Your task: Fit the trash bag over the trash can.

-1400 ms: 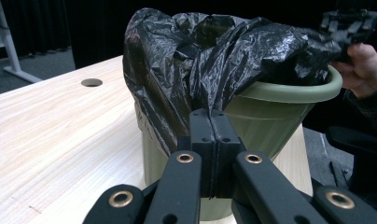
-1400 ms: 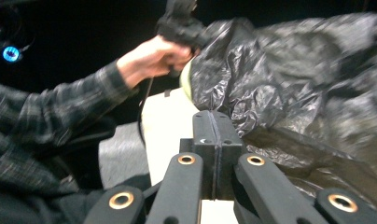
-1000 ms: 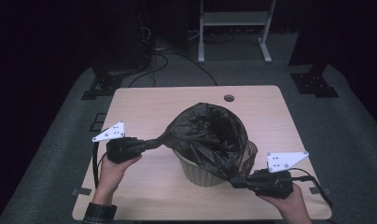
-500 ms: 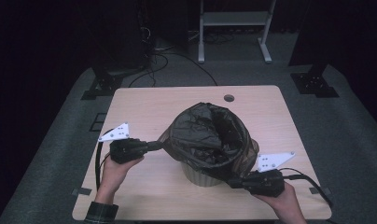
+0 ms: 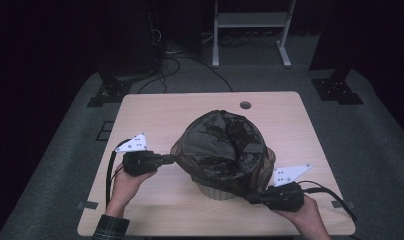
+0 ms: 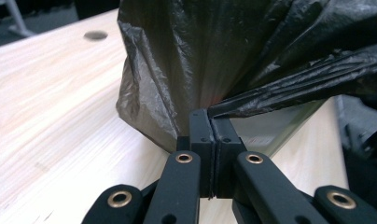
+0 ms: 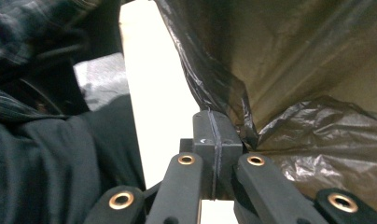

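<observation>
A black bin bag (image 5: 224, 150) is stretched over a pale ribbed bin (image 5: 216, 189) in the middle of the wooden table (image 5: 200, 107). My left gripper (image 5: 169, 160) is shut on the bag's left edge; its own view shows the jaws pressed together on the thin black film (image 6: 214, 70) at the left gripper (image 6: 210, 122). My right gripper (image 5: 254, 198) is shut on the bag's edge at the bin's front right. In its view the right gripper (image 7: 213, 125) pinches a fold of the bag (image 7: 289, 74). A hand holds each gripper.
A round cable hole (image 5: 245, 105) is in the table near its far edge. Grey carpet surrounds the table. A white metal stand (image 5: 250, 30) and black cables (image 5: 180, 60) lie beyond it. The person's dark clothing (image 7: 51, 154) is in the right gripper view.
My right gripper has sunk toward the table, pulling the bag's front right edge down over the bin. The bag's mouth has closed over the bin top. The left gripper barely moved.
</observation>
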Demonstrator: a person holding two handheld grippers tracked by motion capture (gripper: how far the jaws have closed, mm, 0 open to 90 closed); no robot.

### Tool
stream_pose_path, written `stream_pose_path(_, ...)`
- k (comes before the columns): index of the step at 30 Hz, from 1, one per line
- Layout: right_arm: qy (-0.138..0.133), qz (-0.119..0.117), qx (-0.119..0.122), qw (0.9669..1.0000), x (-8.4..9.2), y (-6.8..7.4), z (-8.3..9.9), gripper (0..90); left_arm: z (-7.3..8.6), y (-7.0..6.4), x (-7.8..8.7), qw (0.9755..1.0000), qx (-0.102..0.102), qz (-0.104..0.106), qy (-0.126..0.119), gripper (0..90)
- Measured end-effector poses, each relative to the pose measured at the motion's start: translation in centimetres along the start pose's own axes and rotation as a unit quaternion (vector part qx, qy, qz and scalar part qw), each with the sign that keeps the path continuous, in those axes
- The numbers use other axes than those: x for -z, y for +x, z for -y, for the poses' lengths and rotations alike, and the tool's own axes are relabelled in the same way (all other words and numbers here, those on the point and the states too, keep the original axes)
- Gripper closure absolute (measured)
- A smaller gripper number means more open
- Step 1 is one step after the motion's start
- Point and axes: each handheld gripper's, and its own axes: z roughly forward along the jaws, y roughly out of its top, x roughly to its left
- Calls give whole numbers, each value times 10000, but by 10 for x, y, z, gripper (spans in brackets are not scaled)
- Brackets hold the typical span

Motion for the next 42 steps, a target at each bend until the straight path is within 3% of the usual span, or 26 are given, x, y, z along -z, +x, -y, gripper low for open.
stream_pose_path(3, -106, 81, 43, 9999, 2, -2, 0, 769, -1, 0, 2, 10000, -1, 26, -86, 889)
stream_pose_path(6, -426, 103, 91, 9990, 13, -2, -4, 666, -2, 0, 4, 9999, -3, 19, -157, 889)
stream_pose_path(9, -831, 150, 155, 9963, 31, -1, -8, 628, -1, 2, 6, 9998, 16, -10, -186, 889)
stream_pose_path(13, -1478, 510, 219, 9875, 60, -7, -16, 544, -2, 2, 6, 9998, 19, -29, -192, 885)
stream_pose_path(15, -1672, 812, 178, 9824, 72, -14, -21, 481, -3, 3, 6, 9998, -16, -111, -135, 885)
stream_pose_path(17, -1810, 894, 138, 9793, 79, -24, -27, 458, -3, 3, 8, 9998, 18, -122, -176, 865)
stream_pose_path(20, -1845, 956, 140, 9781, 82, -36, -36, 436, -6, 3, 13, 9996, -47, -88, -267, 671)
stream_pose_path(22, -1896, 966, 125, 9770, 83, -42, -42, 437, -10, 2, 21, 9989, -78, 10, -470, 564)
stream_pose_path(24, -1883, 1005, 107, 9769, 83, -48, -48, 438, -15, 2, 29, 9974, -104, 137, -696, 494)
stream_pose_path(27, -1936, 1075, 39, 9752, 82, -58, -56, 436, -25, -1, 34, 9959, -208, 250, -842, 396)
stream_pose_path(33, -1995, 1134, -78, 9733, 78, -72, -70, 422, -45, 0, 34, 9927, -286, 205, -1153, 294)
stream_pose_path(38, -1961, 1119, -128, 9741, 71, -80, -82, 415, -53, 4, 9, 9937, -342, 458, -968, 245)
stream_pose_path(42, -1924, 1108, -217, 9748, 63, -87, -90, 403, -49, 6, -4, 9932, -175, 686, -920, 255)
